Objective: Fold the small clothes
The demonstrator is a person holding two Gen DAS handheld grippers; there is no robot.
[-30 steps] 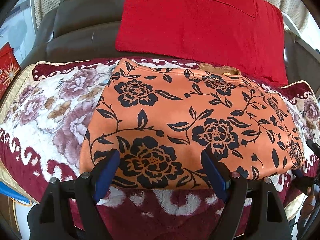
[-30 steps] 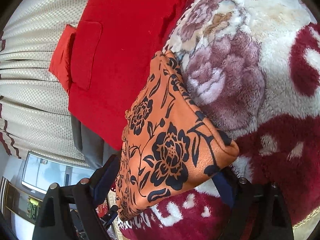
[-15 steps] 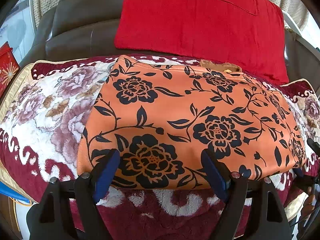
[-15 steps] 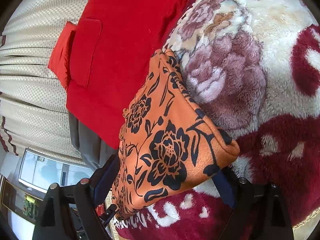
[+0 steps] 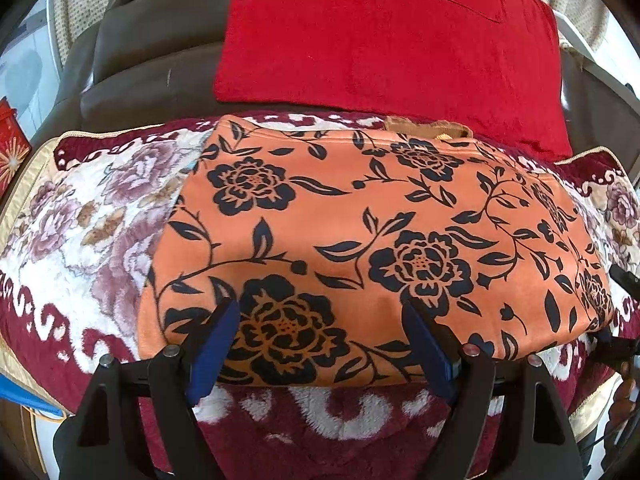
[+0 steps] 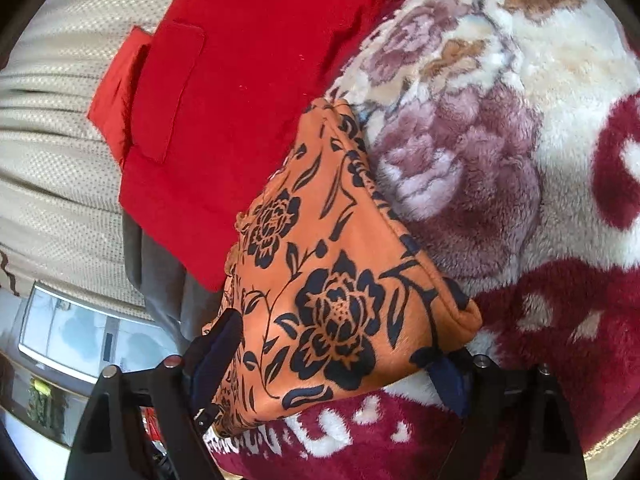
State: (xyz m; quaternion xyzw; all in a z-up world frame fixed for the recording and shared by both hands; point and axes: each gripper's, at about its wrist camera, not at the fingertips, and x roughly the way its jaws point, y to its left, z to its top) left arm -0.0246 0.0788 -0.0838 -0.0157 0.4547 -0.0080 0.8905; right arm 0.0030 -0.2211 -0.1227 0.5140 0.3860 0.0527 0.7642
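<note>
From the left wrist, the folded orange velvety garment with black flower print (image 5: 372, 248) is lying flat on the plush maroon-and-cream floral blanket (image 5: 80, 216), its long axis running from nine o'clock to three o'clock across the frame, and the left gripper (image 5: 320, 344) is sitting right at its near edge, at six o'clock of the cloth. Its jaws are standing wide apart, released, the two blue fingers (image 5: 214, 352) resting on top of the near hem and framing one big black flower, nothing pinched between them. Beyond the garment, at twelve o'clock, a red plush cushion (image 5: 384, 36) is leaning on the dark leather sofa back (image 5: 140, 76). Over to the right wrist now, and here the same garment (image 6: 332, 292) is presenting its short end, the long axis running away toward eleven o'clock, the blanket (image 6: 500, 128) spreading off at two o'clock, the cushion (image 6: 248, 76) at eleven. The right gripper (image 6: 336, 364) is spread wide too, gripping nothing that I can see, with the folded corner reaching into the gap and the pads not pressing it. So the call, as I'm reading it: each gripper is working its own side, the left nearer the long near edge, the right nearer the end, and the coming fold looks to be turning on that nine-to-three axis.
</note>
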